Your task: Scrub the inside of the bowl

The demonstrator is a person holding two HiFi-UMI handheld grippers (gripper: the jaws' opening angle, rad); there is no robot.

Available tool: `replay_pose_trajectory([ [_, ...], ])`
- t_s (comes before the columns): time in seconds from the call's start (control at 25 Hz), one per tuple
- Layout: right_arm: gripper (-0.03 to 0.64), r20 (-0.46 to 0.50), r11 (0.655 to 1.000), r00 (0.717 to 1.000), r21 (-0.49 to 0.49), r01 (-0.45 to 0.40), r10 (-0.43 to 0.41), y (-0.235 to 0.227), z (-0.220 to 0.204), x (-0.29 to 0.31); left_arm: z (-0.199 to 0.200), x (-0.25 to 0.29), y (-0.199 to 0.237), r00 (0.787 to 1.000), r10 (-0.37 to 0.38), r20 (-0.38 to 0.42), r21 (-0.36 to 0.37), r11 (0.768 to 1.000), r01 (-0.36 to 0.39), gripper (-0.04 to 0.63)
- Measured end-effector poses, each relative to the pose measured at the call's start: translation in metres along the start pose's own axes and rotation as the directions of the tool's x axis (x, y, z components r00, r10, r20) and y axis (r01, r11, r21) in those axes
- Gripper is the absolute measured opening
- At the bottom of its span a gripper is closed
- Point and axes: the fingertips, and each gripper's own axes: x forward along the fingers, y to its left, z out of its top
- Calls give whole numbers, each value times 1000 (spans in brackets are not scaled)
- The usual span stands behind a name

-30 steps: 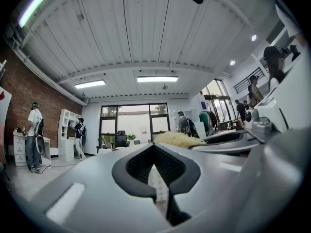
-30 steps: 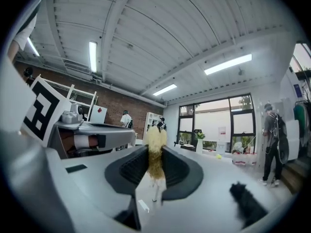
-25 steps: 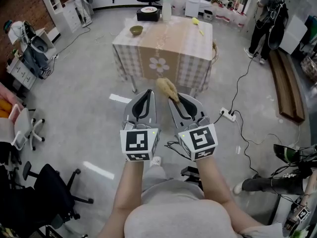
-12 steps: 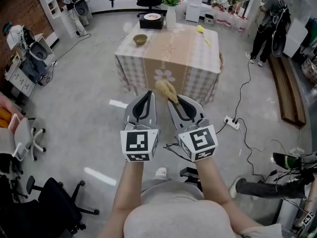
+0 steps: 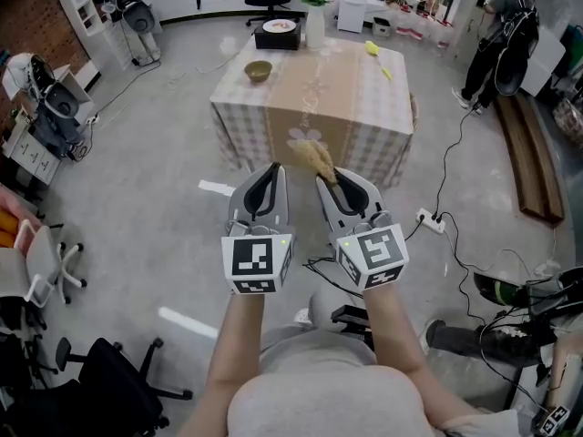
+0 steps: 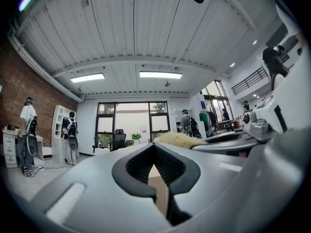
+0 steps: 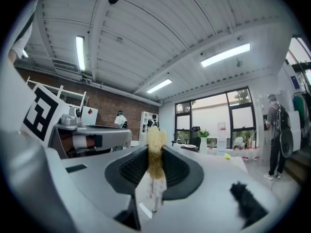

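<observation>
**Scrubber clamped, bowl well off on the table**

The bowl [image 5: 259, 70] sits upright near the far-left corner of the checked table [image 5: 364, 98], well apart from both tools. The tan scrubber [image 5: 317, 159] juts from the right gripper [image 5: 328, 180], whose jaws clamp it. Its long axis runs forward and slightly left, toward the table. The left gripper [image 5: 271, 171] is closed, holding nothing.

Two grippers [image 5: 271, 169] [image 5: 328, 178], one loofah scrubber [image 5: 314, 157], one table [image 5: 364, 98], one bowl [image 5: 258, 70], one white vase [image 5: 316, 27], one plate [image 5: 279, 26]
</observation>
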Motion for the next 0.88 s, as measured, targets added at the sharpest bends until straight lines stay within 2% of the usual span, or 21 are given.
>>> replay_pose_trajectory([
  [0.56, 86, -15, 997, 998, -36, -62, 62, -17, -12, 63, -16, 54, 37, 999, 44, -2, -14, 999, -44, 5],
  [0.88, 86, -6, 996, 997, -42, -79, 79, -54, -14, 111, -25, 110, 58, 998, 58, -7, -11, 998, -58, 5],
])
